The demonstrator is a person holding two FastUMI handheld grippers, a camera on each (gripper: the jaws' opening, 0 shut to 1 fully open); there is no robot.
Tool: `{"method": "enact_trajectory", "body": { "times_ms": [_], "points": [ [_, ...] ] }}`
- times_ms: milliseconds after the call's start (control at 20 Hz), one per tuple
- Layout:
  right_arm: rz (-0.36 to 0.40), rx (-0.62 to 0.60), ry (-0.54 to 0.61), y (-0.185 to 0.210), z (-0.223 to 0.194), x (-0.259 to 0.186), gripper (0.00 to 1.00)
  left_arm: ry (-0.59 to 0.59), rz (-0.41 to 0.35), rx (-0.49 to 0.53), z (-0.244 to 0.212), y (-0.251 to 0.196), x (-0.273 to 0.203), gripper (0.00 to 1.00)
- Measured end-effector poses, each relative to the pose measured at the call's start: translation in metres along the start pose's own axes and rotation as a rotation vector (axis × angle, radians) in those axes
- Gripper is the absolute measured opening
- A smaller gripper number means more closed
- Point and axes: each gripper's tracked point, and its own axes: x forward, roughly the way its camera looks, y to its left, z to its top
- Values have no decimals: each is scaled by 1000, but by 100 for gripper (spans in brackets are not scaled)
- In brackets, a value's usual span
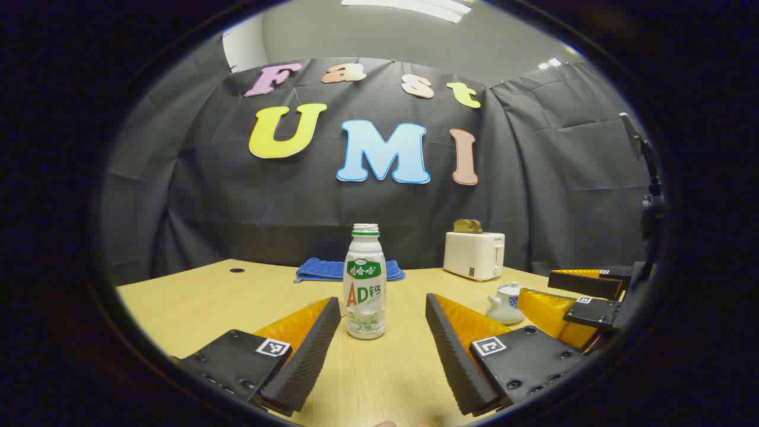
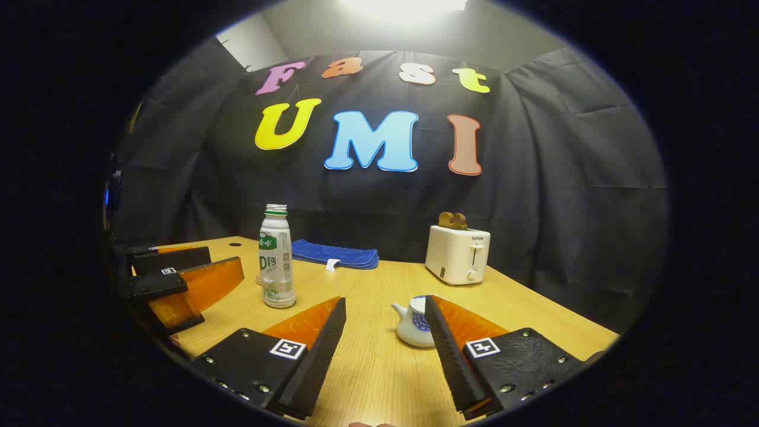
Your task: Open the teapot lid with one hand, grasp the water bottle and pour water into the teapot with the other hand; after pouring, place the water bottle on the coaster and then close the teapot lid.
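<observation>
The left gripper [image 1: 383, 350] hangs low over the near edge of the worktop [image 1: 195, 302] with its fingers spread wide and empty, squared up on the one water bottle [image 1: 365, 281], which stands upright and uncapped in the middle of the worktop just beyond the fingertips; that line-up suits a side grasp on the bottle's body. The right gripper [image 2: 385, 356] is likewise wide open and holds nothing, aimed at the single small teapot [image 2: 415, 323], which sits nearer the right side, part hidden behind one finger, so I judge this hand is meant for the lid. Whether the lid is on I cannot tell for sure, though the pot looks closed in the left gripper view. Something small and round peeps out behind the bottle's foot in the right gripper view, perhaps the coaster, too hidden to say. Along the far edge lie one folded blue cloth [image 2: 335, 254] and one white toaster [image 2: 458, 255] with bread in its slots
</observation>
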Motion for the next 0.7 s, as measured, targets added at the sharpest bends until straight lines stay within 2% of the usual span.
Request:
{"method": "enact_trajectory", "body": {
  "times_ms": [250,350,700],
  "points": [
    [-15,85,40,-13,-5,15,83,17,3,-38,1,9,17,97],
    [-47,85,38,-25,-3,20,83,22,11,-36,1,13,23,98],
    [-65,105,50,-41,-1,47,83,86,-26,-32,-17,8,41,98]
  ]
}}
